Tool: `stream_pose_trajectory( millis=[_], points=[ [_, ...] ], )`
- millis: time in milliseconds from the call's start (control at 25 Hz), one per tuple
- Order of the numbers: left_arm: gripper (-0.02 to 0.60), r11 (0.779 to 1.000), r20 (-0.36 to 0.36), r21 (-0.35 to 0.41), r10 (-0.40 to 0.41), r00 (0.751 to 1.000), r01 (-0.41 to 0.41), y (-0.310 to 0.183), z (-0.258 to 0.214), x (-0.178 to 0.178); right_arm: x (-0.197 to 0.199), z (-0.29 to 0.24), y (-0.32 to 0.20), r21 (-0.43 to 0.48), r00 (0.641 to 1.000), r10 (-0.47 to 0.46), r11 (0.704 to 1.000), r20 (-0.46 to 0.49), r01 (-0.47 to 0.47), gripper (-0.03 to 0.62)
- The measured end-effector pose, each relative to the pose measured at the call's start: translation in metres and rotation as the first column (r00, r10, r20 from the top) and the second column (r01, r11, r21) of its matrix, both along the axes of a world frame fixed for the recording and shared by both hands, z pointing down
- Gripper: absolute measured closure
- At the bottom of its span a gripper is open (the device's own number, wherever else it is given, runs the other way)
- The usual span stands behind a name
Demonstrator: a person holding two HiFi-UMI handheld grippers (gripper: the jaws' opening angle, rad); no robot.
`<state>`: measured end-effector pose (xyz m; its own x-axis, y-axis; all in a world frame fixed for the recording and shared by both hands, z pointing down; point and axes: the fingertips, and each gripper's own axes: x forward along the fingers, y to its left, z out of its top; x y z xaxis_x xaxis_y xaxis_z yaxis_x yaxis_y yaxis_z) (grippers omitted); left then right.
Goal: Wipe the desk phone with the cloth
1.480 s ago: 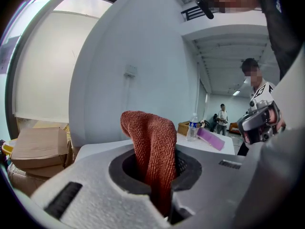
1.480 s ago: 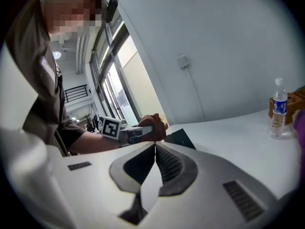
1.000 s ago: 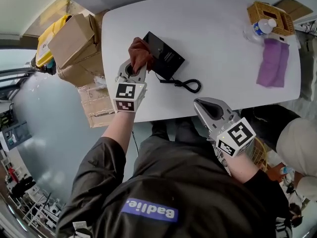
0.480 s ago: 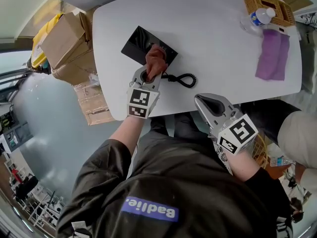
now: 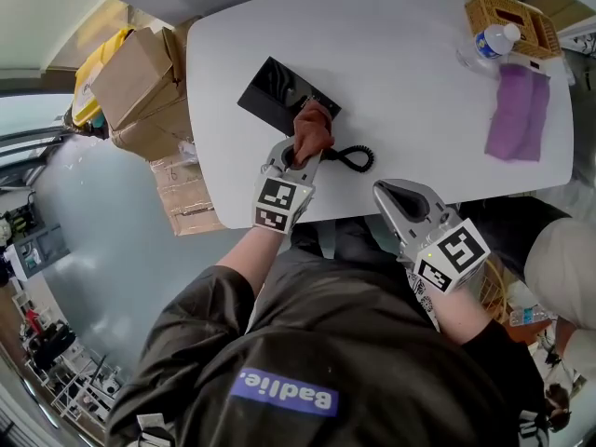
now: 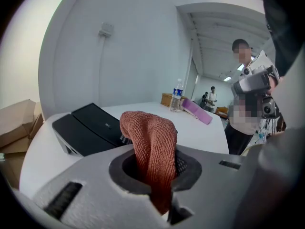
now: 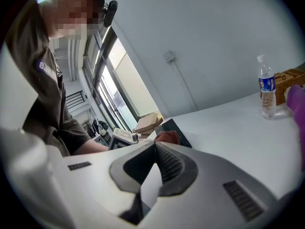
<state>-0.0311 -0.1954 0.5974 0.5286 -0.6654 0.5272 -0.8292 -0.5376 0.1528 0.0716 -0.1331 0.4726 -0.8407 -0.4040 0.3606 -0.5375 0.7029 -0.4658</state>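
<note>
**Left gripper (image 5: 296,159) clamping the cloth at the phone: watch the cord**

You're pinching the rust-red cloth (image 5: 312,130) in the left jaws. They're closing on a narrow fold, and the rest is bunching up above the tips. In the head view the wad is sitting on the lower right corner of the black desk phone (image 5: 277,91), left of frame centre, near the left edge of the white table (image 5: 419,73). The right gripper (image 5: 399,196) is hanging at lower right, off the table edge, jaws together on nothing.

Risks as I'm reading them:
- The coiled cord (image 5: 354,159) is lying just beside the cloth. If you drag toward the lower right, you're likely snagging it and pulling the phone.
- Nothing is bracing the phone, so pressing hard is probably sliding it toward the left edge.
- The grip is thin, and a long stroke could be pulling the fold out of the jaws.
- With the cloth bunched, only a small patch is wiping.
</note>
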Motion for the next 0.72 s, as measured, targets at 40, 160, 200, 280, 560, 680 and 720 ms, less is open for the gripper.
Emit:
stream_pose_trajectory(
  millis=[40, 160, 200, 280, 560, 680, 720],
  points=[
    [0.528, 1.0, 0.004, 0.017, -0.015, 1.0, 0.015, -0.005, -0.009, -0.008, -0.002, -0.002, -0.002, 0.004, 1.0, -0.001, 1.0, 0.009, 0.001, 0.565],
    [0.528, 0.995, 0.034, 0.082, -0.065, 0.997, 0.062, -0.028, -0.039, -0.038, -0.008, -0.007, -0.008, 0.02, 0.999, -0.006, 1.0, 0.034, 0.006, 0.565],
    [0.528, 0.992, 0.047, 0.102, -0.084, 0.995, 0.078, -0.036, -0.048, -0.049, -0.01, -0.009, -0.01, 0.023, 0.999, -0.009, 1.0, 0.04, 0.008, 0.566],
    [0.528, 0.984, 0.07, 0.134, -0.123, 0.99, 0.113, -0.054, -0.061, -0.07, -0.011, -0.011, -0.014, 0.027, 0.999, -0.015, 1.0, 0.047, 0.014, 0.565],
    [0.528, 0.972, 0.119, 0.116, -0.216, 0.969, 0.203, -0.093, -0.045, -0.104, -0.003, -0.003, -0.022, 0.011, 0.999, -0.013, 1.0, 0.035, 0.013, 0.565],
    [0.528, 0.978, 0.098, 0.094, -0.195, 0.976, 0.186, -0.089, -0.034, -0.085, 0.003, 0.004, -0.023, -0.006, 1.0, -0.007, 1.0, 0.026, 0.007, 0.566],
    [0.528, 0.981, 0.088, 0.08, -0.185, 0.979, 0.178, -0.085, -0.031, -0.077, 0.005, 0.005, -0.023, -0.01, 1.0, -0.004, 1.0, 0.025, 0.004, 0.566]
  ],
)
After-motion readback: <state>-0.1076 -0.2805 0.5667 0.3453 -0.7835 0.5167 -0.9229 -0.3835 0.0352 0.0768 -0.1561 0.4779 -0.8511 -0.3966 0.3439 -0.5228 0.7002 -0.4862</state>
